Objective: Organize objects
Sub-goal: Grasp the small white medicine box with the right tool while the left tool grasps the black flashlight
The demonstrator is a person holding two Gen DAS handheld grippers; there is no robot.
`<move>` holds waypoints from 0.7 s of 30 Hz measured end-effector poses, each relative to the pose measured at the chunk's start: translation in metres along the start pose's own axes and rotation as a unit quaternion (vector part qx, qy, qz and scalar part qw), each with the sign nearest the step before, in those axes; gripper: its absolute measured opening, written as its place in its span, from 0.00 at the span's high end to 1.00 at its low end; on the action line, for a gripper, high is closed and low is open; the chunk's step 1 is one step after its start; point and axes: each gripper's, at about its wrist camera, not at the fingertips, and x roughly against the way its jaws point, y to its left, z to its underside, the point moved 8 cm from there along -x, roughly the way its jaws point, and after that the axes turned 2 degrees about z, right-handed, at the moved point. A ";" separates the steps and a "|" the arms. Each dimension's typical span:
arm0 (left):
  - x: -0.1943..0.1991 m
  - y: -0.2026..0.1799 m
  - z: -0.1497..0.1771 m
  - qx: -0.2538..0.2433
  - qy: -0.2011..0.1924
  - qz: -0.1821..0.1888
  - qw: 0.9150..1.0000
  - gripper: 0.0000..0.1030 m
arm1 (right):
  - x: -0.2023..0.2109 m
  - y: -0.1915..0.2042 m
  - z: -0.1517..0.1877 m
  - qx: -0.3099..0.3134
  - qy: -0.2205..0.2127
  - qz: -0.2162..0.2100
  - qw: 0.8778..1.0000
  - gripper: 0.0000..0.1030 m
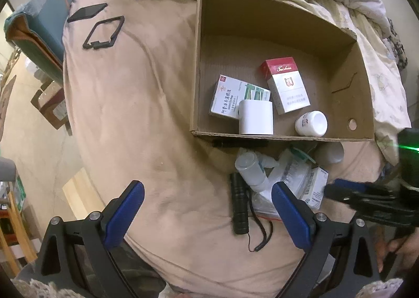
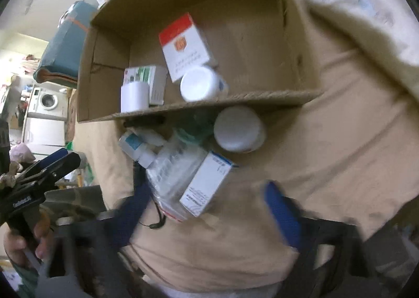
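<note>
At nine o'clock we see a washing machine (image 2: 48, 101); at center, tan bedding (image 1: 146, 119) carries the cardboard box (image 1: 262, 22), pile just beside it. Left gripper (image 1: 208, 209) and right gripper (image 2: 207, 209): jaws apart, gripping nothing.

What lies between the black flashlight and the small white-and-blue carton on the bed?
In the left wrist view, a clear plastic bag with a translucent bottle on it lies between the black flashlight and the small white-and-blue carton.
</note>
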 end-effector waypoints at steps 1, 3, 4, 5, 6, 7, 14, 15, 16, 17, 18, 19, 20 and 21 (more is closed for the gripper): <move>0.000 0.000 -0.001 0.002 0.001 0.002 1.000 0.05 | -0.008 0.002 0.001 0.001 0.015 -0.001 1.000 0.44; 0.000 0.000 -0.002 0.010 0.001 0.002 1.000 0.05 | -0.018 0.003 0.000 0.004 0.021 0.019 1.000 0.44; -0.001 0.000 -0.001 0.014 0.002 0.003 1.000 0.05 | -0.023 0.004 -0.001 0.005 0.025 0.025 0.999 0.44; -0.001 0.000 -0.001 0.015 0.003 0.004 1.000 0.05 | -0.028 0.006 0.000 0.003 0.029 0.022 0.999 0.45; -0.002 -0.001 0.000 0.015 0.005 0.004 1.000 0.05 | -0.032 0.008 0.000 0.002 0.030 0.020 0.999 0.46; -0.002 -0.001 0.000 0.016 0.006 0.002 1.000 0.05 | -0.036 0.008 0.000 0.005 0.032 0.028 0.999 0.52; -0.003 0.003 -0.001 0.039 0.004 0.000 0.999 0.05 | -0.019 0.001 0.004 0.010 0.013 0.028 0.999 0.69; -0.004 0.003 0.000 0.043 0.005 0.003 0.999 0.05 | -0.013 0.002 0.005 0.013 0.008 0.025 1.000 0.70; -0.005 0.003 0.001 0.050 0.008 0.006 0.999 0.05 | -0.004 0.004 0.006 0.019 -0.002 0.020 1.000 0.71; -0.007 0.003 0.003 0.051 0.012 0.009 0.999 0.05 | 0.005 0.006 0.008 0.026 -0.013 0.016 0.999 0.71; -0.009 0.004 0.005 0.053 0.015 0.009 0.998 0.05 | 0.013 0.010 0.008 0.032 -0.025 0.010 0.999 0.71; -0.011 0.004 0.008 0.056 0.021 0.008 0.998 0.07 | 0.022 0.014 0.008 0.036 -0.037 0.003 0.999 0.71; -0.015 0.004 0.010 0.059 0.028 0.007 0.998 0.08 | 0.029 0.015 0.008 0.038 -0.051 -0.001 0.998 0.71; -0.020 0.004 0.013 0.061 0.038 0.006 0.997 0.11 | 0.036 0.019 0.007 0.040 -0.067 -0.004 0.997 0.71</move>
